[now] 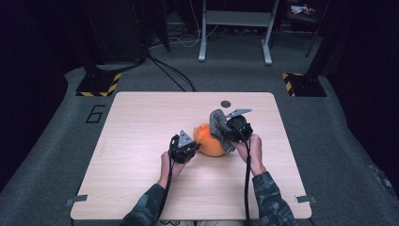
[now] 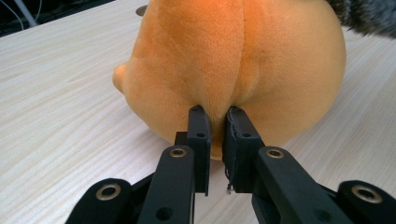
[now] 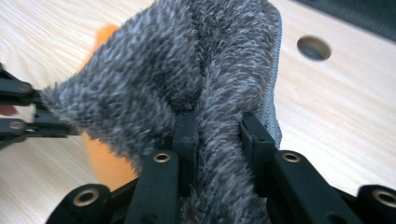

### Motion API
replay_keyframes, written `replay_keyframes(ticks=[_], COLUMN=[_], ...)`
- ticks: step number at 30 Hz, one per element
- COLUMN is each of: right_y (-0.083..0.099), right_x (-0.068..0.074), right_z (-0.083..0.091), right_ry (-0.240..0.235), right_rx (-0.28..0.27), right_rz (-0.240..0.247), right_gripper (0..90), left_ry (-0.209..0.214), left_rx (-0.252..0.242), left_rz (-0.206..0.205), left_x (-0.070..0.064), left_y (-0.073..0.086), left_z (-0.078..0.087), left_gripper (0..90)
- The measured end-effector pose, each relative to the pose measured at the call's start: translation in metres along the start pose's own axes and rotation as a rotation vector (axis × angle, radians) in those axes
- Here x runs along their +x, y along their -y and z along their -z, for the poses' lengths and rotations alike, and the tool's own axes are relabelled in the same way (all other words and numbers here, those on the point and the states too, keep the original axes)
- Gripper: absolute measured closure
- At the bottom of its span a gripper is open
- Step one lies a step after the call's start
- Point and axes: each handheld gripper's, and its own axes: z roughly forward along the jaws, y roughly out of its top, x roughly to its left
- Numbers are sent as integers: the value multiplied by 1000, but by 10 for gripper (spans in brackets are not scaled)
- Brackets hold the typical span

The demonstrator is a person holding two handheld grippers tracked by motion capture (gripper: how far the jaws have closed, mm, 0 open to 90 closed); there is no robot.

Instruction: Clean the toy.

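Two soft things gripped mid-table point(image 1: 141, 141), near a round hole point(image 1: 226, 103).
Orange plush point(image 2: 233, 60) is pinched by the nearly closed left gripper point(image 2: 217, 114); grey fuzzy cloth point(image 3: 187, 60), draped over it, is clamped by the right gripper point(image 3: 217, 126).

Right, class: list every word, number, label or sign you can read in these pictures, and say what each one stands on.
"6": a dark figure marked on the grey floor, at the far left corner of the table.
The orange plush toy, the grey fuzzy cloth and both claws bear no readable text.
The yellow-and-black hazard stripes on the stand bases are a warning pattern, without words.
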Motion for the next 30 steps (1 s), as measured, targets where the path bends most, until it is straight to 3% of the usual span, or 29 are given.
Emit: replay_keyframes(ticks=[2, 4, 7, 10, 14, 21, 30], right_y=[-2, -8, -12, -18, -15, -9, 8], right_x=[2, 12, 20, 31, 30, 22, 4], right_z=[3, 11, 13, 3, -5, -3, -4], right_ry=[2, -4, -9, -19, -22, -13, 3], right_rx=[-13, -35, -47, -20, -14, 5, 46], right_rz=[21, 51, 81, 124, 123, 104, 37], right_gripper=[713, 713, 713, 713, 713, 712, 713], left_ry=[4, 6, 7, 3, 3, 4, 11], left_rx=[1, -2, 0, 8, 12, 9, 11], left_rz=[10, 23, 16, 13, 25, 21, 29], left_x=[0, 0, -3, -4, -2, -2, -1], left_y=[0, -2, -5, -5, -4, -4, -3], left_z=[0, 1, 1, 1, 0, -1, -1], left_gripper=[822, 827, 828, 827, 825, 826, 825])
